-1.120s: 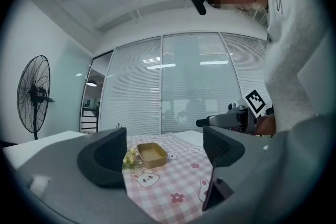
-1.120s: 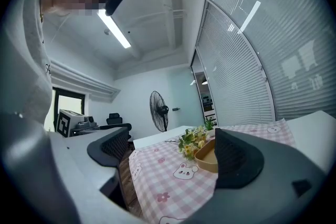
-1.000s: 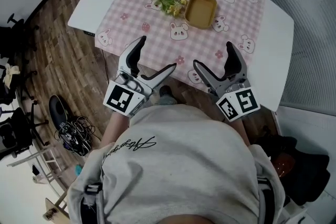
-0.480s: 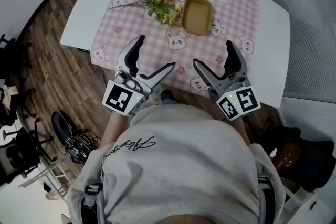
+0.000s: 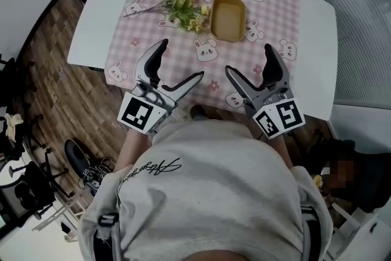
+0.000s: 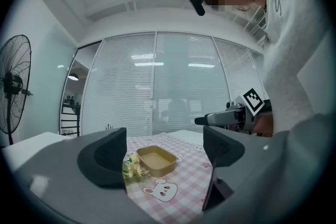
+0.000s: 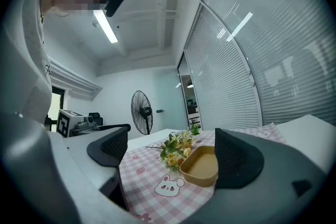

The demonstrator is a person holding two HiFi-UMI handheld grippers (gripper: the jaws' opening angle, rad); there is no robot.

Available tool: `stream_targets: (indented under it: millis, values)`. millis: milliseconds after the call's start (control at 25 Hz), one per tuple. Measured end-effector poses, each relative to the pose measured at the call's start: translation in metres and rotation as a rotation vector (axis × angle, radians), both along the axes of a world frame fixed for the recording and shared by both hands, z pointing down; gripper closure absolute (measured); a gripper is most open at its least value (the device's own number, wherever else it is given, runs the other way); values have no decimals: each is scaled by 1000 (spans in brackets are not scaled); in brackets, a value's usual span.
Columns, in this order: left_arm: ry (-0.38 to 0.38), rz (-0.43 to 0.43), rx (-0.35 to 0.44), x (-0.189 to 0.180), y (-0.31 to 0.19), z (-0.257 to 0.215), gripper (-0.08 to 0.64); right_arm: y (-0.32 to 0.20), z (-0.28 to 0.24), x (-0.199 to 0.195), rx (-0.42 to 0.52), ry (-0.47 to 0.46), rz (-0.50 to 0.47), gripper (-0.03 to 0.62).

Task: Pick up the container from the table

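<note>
I'm holding both grippers level at the near edge of the white table (image 5: 98,15), well short of the work. The left gripper (image 5: 181,62) has its jaws spread wide with nothing between them, and the right gripper (image 5: 249,60) is just as wide and just as empty. I read that as a ready stance: opened early, so that either one can close on a wall without fumbling on arrival. The tan rectangular container (image 5: 228,10) sits past them, toward the far middle of the pink checked tablecloth (image 5: 183,46). It stands upright and looks empty, and each gripper view frames it between that gripper's jaws, apart from both. A sprig of yellow flowers (image 5: 182,0) lies just beside its left wall; I can't tell whether the blooms touch it. Because of that, I judge the right gripper the better choice. The container's right and near walls stand clear, while a left-side approach would brush the stems. Nothing of the pick-up proper has begun, so what's left is the reach, pinching one wall across its rim, and the lift. The tray looks light and shallow, so I'd expect it to skid on the cloth if nudged, or to tip if held by one edge alone.
</note>
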State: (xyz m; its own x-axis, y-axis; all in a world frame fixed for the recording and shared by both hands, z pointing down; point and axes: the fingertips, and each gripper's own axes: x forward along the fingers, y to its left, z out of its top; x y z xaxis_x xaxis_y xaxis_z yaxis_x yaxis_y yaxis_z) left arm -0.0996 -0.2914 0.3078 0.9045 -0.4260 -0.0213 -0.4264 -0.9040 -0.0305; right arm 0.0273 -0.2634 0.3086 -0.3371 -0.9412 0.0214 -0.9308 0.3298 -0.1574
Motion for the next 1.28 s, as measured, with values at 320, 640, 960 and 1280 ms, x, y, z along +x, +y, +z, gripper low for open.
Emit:
stream_targets:
  millis: [320, 640, 960, 1280]
  values:
    - [-9, 41, -4, 10, -2, 3, 118, 3, -1, 6, 4, 22, 14, 89]
    - [-9, 68, -5, 27, -5, 4, 117, 5, 4, 19, -7, 44, 12, 84]
    - [-7, 56, -22, 37, -14, 10, 117, 0, 7, 30, -24, 83, -9, 81]
    - [-46, 59, -32, 47, -18, 23, 117, -5, 23, 37, -65, 91, -36, 81]
